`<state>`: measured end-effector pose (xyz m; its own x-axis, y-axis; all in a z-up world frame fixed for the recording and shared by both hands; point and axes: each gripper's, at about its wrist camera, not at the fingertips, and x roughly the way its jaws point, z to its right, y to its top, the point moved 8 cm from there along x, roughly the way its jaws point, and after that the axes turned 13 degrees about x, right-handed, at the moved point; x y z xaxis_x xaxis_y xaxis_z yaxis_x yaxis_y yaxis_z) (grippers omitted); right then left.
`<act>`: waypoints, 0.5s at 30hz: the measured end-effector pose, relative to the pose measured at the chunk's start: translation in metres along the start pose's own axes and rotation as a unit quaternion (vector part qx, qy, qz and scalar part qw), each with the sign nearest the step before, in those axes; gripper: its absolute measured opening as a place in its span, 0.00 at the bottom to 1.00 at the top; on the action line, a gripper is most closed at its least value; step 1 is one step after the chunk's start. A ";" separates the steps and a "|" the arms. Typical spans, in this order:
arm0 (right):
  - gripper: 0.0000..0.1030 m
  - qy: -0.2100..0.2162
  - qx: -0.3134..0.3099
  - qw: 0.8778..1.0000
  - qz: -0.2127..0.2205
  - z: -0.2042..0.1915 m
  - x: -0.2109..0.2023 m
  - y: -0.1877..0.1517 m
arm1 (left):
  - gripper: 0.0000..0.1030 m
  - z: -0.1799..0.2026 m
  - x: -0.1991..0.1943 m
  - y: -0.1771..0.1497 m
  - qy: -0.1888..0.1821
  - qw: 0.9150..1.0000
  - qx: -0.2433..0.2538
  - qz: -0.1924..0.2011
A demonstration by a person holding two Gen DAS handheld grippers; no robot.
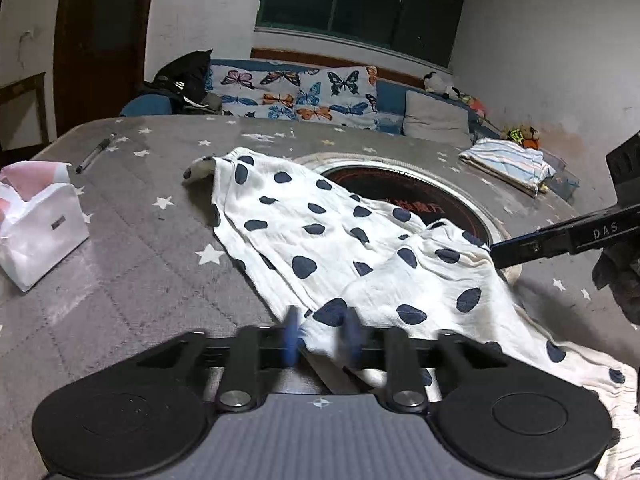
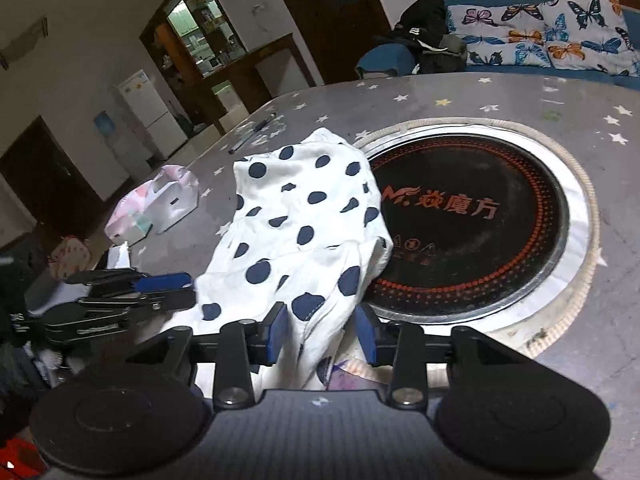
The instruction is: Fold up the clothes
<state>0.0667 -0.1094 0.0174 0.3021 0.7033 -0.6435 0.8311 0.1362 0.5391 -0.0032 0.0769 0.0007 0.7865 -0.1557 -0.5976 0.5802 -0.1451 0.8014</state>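
Your worktop (image 1: 132, 248), under a grey star-printed cover, carries everything, and behind it runs a sofa with a butterfly-print cushion (image 1: 296, 96). A round black cooktop (image 2: 472, 216) is sunk into its middle. The white garment with navy spots (image 1: 320, 240) lies crumpled across the worktop, one edge draped over the cooktop's rim, its near end reaching both of your tools. A white paper bag (image 1: 36, 220) stands well to the left of it; a folded striped cloth (image 1: 508, 164) sits at the far right edge; a pen (image 1: 96, 154) lies near the far left corner. Your left hand-held gripper (image 1: 322, 342) has its blue pads blurred and close together at the garment's edge. Your right hand-held gripper (image 2: 323, 334) stands spread, fabric hanging loose between the pads.
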 end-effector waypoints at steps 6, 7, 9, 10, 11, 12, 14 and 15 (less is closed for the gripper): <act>0.06 -0.006 -0.007 1.000 0.016 -0.004 0.001 0.005 | 0.05 -0.004 -0.003 0.005 0.022 1.000 0.006 0.012; 0.04 -0.009 -0.008 1.000 0.020 -0.003 0.000 0.006 | 0.05 -0.005 -0.003 0.005 0.025 1.000 0.007 0.012; 0.03 -0.019 -0.010 0.999 0.030 0.000 -0.003 0.009 | 0.05 -0.008 -0.001 0.003 0.030 1.000 0.003 0.007; 0.03 -0.021 -0.008 0.999 0.034 0.002 -0.004 0.011 | 0.05 -0.010 0.000 0.001 0.031 0.999 0.001 0.005; 0.03 -0.020 -0.003 0.999 0.038 0.005 -0.005 0.013 | 0.05 -0.010 0.001 0.000 0.031 1.000 -0.001 0.003; 0.03 -0.019 0.002 0.999 0.041 0.007 -0.006 0.014 | 0.05 -0.010 0.001 0.000 0.030 1.000 -0.003 0.001; 0.09 -0.017 0.014 0.999 0.047 0.012 -0.008 0.018 | 0.06 -0.010 0.002 0.000 0.028 1.000 -0.006 -0.001; 0.13 -0.014 0.021 0.998 0.050 0.013 -0.008 0.021 | 0.06 -0.010 0.002 0.001 0.029 1.000 -0.005 0.000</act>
<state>0.0880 -0.1212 0.0264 0.3973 0.6921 -0.6026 0.8146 0.0365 0.5789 0.0009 0.0864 0.0006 0.7969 -0.0992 -0.5960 0.5825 -0.1358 0.8014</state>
